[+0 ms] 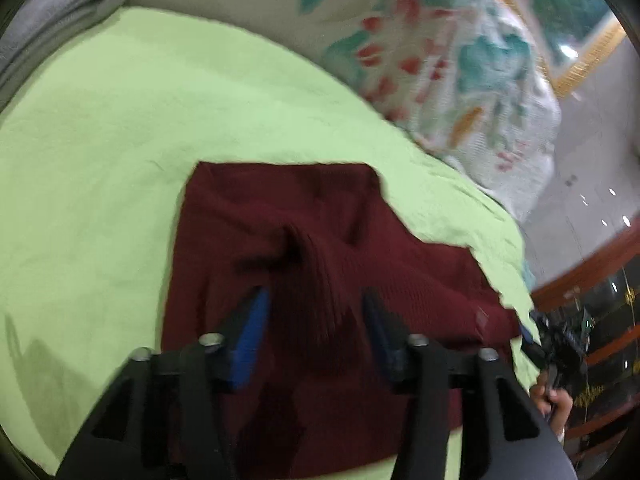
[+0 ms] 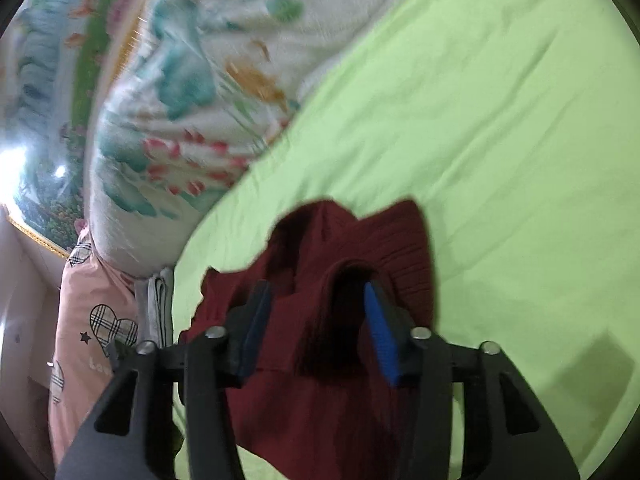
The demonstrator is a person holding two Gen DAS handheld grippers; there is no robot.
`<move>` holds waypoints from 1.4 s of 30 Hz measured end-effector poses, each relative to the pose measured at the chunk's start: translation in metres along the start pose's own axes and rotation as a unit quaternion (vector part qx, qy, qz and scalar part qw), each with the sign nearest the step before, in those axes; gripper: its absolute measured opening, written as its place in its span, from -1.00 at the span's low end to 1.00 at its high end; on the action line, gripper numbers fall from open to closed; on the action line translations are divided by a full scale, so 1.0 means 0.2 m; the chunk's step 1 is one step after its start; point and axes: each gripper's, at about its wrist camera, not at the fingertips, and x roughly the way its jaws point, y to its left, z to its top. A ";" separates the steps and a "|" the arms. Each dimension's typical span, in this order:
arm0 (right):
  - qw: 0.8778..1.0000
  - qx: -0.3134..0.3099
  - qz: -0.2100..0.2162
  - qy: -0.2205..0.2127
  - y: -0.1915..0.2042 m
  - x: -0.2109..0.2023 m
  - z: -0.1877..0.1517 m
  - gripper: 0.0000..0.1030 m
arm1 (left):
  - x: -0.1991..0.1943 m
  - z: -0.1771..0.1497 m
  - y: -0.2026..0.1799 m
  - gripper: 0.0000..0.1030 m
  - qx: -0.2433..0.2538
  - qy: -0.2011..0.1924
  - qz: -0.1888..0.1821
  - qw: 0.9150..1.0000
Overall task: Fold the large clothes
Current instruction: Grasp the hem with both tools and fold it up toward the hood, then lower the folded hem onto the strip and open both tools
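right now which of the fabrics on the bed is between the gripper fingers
The dark red knit garment: a raised fold of it sits between the open fingers of both grippers. The green sheet, floral quilt and folded grey cloth lie farther off.

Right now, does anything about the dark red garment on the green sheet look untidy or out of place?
Yes. The dark red garment is not flat: a ridge of fabric stands up between the open fingers of the left gripper, and another bunched fold stands between those of the right gripper. Its right edge looks uneven on the green sheet.
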 end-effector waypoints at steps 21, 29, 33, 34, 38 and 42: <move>0.995 -0.060 -0.077 0.002 0.12 0.30 0.14 -0.04 | 0.22 0.32 -0.15 0.18 0.002 0.016 0.008 1.000; 0.997 -0.055 -0.049 0.002 0.13 0.18 0.01 -0.04 | 0.10 0.26 0.07 0.18 -0.061 -0.006 0.022 0.998; 0.997 -0.061 -0.036 0.013 0.16 0.13 -0.09 -0.04 | -0.04 0.05 0.01 0.18 -0.039 -0.012 0.017 0.999; 0.997 -0.063 -0.033 0.016 0.17 0.12 -0.12 -0.04 | -0.07 0.01 0.01 0.22 -0.036 -0.014 0.013 0.999; 0.997 -0.063 -0.018 0.026 0.20 0.07 -0.26 -0.03 | -0.22 -0.26 0.00 0.35 -0.048 -0.025 -0.014 0.998; 0.998 -0.058 -0.003 0.039 0.22 0.06 -0.41 -0.03 | -0.22 -0.44 -0.01 0.35 -0.076 -0.018 -0.035 0.996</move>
